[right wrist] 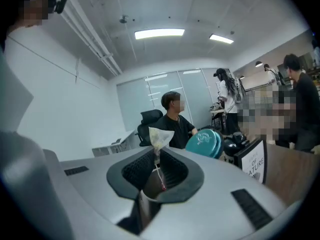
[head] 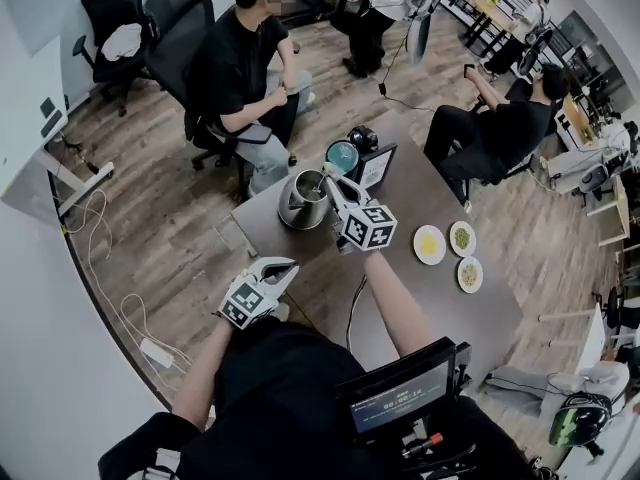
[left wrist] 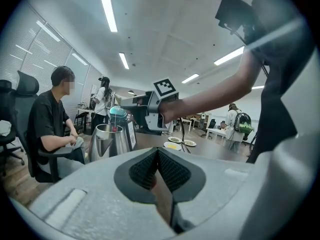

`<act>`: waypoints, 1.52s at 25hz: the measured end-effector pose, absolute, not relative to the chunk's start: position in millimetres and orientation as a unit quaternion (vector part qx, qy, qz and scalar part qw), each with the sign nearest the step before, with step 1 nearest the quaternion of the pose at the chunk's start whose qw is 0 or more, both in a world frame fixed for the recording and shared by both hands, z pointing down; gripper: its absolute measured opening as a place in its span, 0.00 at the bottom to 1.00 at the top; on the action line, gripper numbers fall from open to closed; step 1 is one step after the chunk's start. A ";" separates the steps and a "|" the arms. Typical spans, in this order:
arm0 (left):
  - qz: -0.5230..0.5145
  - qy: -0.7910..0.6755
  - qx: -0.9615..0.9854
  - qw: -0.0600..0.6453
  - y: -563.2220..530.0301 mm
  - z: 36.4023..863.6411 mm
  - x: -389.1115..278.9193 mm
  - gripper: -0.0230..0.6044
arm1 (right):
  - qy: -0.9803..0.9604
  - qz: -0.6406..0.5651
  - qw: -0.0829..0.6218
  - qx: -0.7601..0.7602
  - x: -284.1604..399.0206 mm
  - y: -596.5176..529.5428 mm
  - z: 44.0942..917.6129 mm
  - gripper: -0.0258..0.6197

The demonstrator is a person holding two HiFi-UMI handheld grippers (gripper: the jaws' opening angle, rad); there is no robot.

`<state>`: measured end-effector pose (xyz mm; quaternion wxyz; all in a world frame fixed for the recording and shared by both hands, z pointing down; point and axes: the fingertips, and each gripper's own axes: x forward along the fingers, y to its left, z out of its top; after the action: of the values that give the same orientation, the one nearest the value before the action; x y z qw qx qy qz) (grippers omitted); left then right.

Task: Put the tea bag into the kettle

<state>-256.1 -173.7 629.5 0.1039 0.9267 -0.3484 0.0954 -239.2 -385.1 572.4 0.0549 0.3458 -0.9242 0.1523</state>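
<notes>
outstretched right hand-held gripper (head: 328, 175) (with tea bag (right wrist: 159, 135)) above kettle (head: 298, 206)

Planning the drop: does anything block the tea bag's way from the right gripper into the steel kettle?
Nothing visible does. The round stainless-steel kettle is uncovered, and the right gripper holds the white tea bag right by its mouth.

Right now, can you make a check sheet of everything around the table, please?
Surface: brown table, mostly bare.
Job's things: kettle on the table, top open; tea bag held close by it.
Clutter: three small plates, teal tin, sign card.
Grippers: right gripper shut on tea bag; left gripper shut, empty.
Cables: white cable on floor.
Surroundings: seated person, office chairs.
</notes>
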 end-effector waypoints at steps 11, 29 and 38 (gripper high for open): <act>0.100 -0.342 0.929 0.105 -174.9 630.8 -246.1 0.04 | -0.897 0.067 0.284 0.331 -242.8 -388.0 642.4 0.10; 0.106 -0.343 0.927 0.110 -178.7 639.8 -248.0 0.04 | -0.887 0.089 0.343 0.297 -251.8 -388.7 663.1 0.10; 0.113 -0.339 0.927 0.114 -176.0 642.3 -246.6 0.04 | -0.892 0.084 0.332 0.295 -250.7 -386.7 659.9 0.10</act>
<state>-246.6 -176.0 642.3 0.1138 0.9268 -0.3395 0.1134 -250.7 -386.7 659.9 0.3316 0.2954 -0.8920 0.0844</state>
